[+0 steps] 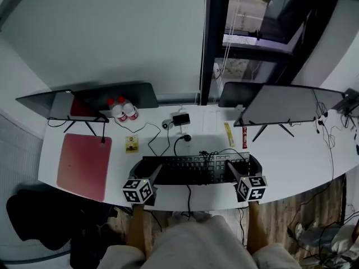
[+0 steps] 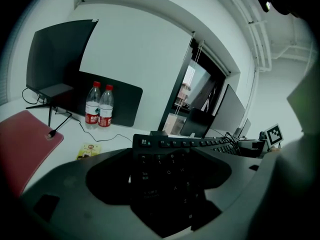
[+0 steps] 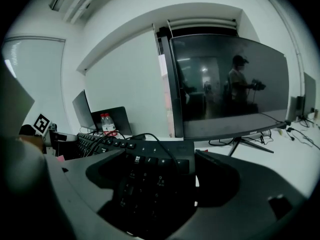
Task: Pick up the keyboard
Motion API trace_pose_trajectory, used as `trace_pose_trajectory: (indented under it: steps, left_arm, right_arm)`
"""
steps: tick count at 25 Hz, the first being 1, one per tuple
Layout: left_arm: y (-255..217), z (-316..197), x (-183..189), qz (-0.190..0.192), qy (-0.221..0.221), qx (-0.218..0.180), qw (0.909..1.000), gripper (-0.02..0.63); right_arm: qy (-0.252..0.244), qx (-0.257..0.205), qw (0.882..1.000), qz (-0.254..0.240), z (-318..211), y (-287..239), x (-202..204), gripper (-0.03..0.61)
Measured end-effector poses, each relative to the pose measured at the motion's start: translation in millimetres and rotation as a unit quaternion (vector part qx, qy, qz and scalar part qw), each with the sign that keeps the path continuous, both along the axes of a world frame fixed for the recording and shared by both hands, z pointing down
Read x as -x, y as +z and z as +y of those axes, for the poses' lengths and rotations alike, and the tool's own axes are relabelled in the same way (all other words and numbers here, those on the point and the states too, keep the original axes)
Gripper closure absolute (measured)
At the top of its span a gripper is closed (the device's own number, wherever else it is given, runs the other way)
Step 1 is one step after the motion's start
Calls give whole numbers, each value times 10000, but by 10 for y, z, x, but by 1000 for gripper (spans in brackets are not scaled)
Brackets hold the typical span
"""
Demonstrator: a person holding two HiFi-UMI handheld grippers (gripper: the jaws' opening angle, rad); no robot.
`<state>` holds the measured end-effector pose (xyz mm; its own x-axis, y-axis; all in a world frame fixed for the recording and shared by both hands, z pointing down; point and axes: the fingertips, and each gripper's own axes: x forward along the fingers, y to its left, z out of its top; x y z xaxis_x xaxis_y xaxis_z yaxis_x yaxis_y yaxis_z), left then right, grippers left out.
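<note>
Keyboard (image 1: 196, 170): one unit, black. It lies lengthwise along the front edge of the white worktop (image 1: 291, 161), directly ahead of you. A dark cable trails across its keys toward the right end.

Your left gripper (image 2: 167, 151) is placed at the keyboard's left end. In the left gripper view its jaws stand apart, released. The Esc corner and the first columns of keys fill the gap between them. The outer jaw runs just beside the keyboard's end edge, and the inner jaw sits over the keys. A thin strip of white shows between the outer jaw and that edge, so no clamping is seen.

Your right gripper (image 3: 160, 154) mirrors this at the right end. In the right gripper view its jaws are likewise spread and released, with the end block of keys between them. A white sliver separates the keyboard's end edge from the outer jaw.

In the head view both grippers come in from the worktop's front edge, angled inward toward each other.

Count of items on the worktop:
- Keyboard: one.
- Bottles (image 1: 119, 112): two, red-capped, upright and side by side at the back left.
- Red mat (image 1: 84, 164): one, flat, at the left, well apart from the keyboard.
- Yellow packet (image 1: 132, 144): one, small, between the mat and the keyboard's left end.
- Monitors on thin-legged stands: two, the left monitor (image 1: 50, 102) and the right monitor (image 1: 286, 104), one at each back corner.
- Cables: several; the exact number cannot be told.
</note>
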<state>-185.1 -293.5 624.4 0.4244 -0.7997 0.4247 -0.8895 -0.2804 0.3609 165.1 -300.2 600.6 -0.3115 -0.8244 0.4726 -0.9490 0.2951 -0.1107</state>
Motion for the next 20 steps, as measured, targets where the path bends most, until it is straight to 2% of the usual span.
trace_pose_trajectory:
  steps: [13, 20]
  left_arm:
    - [-630, -283, 17, -69, 41, -866, 9962, 279]
    - [-865, -375, 42, -78, 4, -1201, 9927, 279]
  right_arm:
    - [22, -953, 9954, -50, -217, -608, 10, 158]
    - [-1, -1247, 9922, -56, -312, -837, 31, 158]
